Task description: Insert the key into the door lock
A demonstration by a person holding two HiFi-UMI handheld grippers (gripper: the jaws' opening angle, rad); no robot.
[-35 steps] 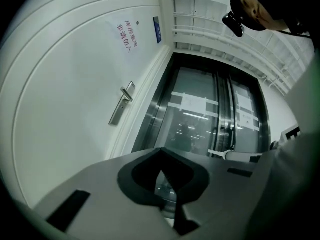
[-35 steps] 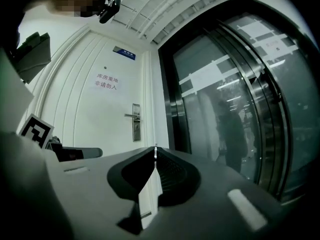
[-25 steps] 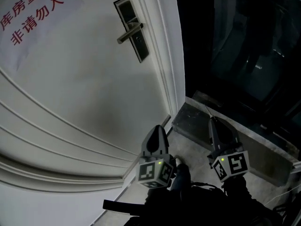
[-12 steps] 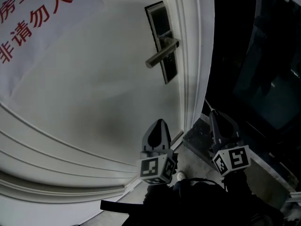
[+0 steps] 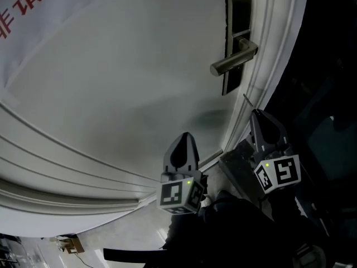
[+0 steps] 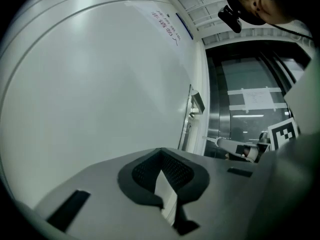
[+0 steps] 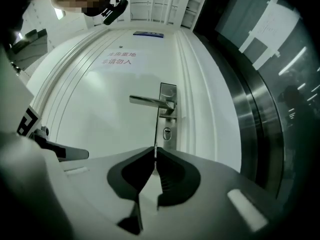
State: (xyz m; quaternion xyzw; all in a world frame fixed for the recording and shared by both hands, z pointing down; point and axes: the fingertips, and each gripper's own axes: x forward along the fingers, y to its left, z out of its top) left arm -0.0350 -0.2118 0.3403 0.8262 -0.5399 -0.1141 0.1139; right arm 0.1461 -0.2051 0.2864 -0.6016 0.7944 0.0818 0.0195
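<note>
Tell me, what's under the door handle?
Under the door handle the metal lock plate carries a small keyhole, seen in the right gripper view. What is inside the keyhole cannot be seen. The right hand-held gripper pinches a thin key, not yet in it.

The white door [image 5: 139,82] carries a dark lock plate [image 5: 237,10] near its right edge. A metal lever handle [image 5: 233,59] sits on the plate, with a keyhole [image 7: 166,133] below. A paper notice [image 5: 50,15] with red characters is at upper left.

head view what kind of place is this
Probably a workplace corridor outside a restricted room: a white panelled door with a metal lever lock, a red-lettered notice on it, and a steel-framed glass wall beside it.
</note>
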